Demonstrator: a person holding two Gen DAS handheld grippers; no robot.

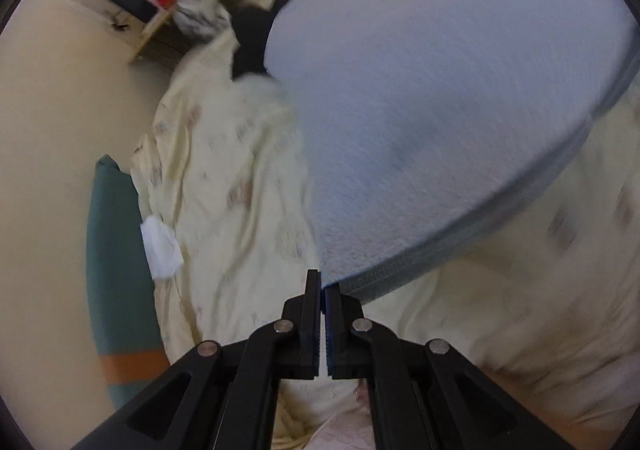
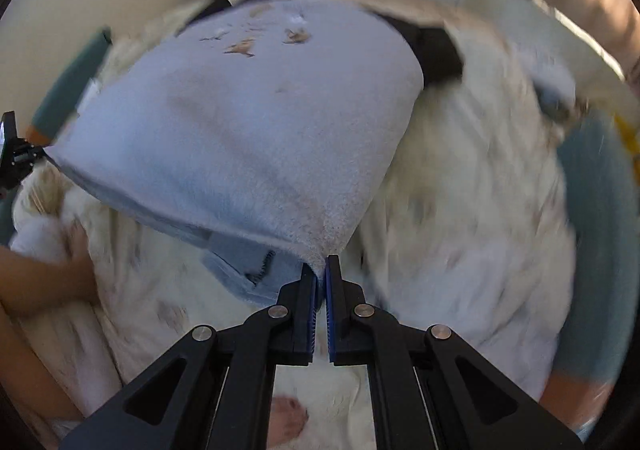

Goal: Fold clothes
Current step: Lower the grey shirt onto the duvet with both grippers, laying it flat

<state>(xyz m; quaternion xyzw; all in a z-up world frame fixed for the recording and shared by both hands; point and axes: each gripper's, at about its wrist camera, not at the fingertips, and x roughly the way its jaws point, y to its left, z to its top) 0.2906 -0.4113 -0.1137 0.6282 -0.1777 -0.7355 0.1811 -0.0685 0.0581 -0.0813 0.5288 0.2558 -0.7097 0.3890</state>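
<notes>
Only the right wrist view shows a bare arm (image 2: 44, 278) low to the left, a foot (image 2: 286, 420) beneath the right claw (image 2: 322, 270), and the left claw (image 2: 40, 152) pinching the far corner. Each claw is clamped tight on a corner of the light blue towel (image 1: 420, 110), which spreads away ahead over the cream bedding (image 1: 224, 190), its near edge running claw to claw. The left claw (image 1: 322, 282) view alone shows a white tissue (image 1: 162, 250).
</notes>
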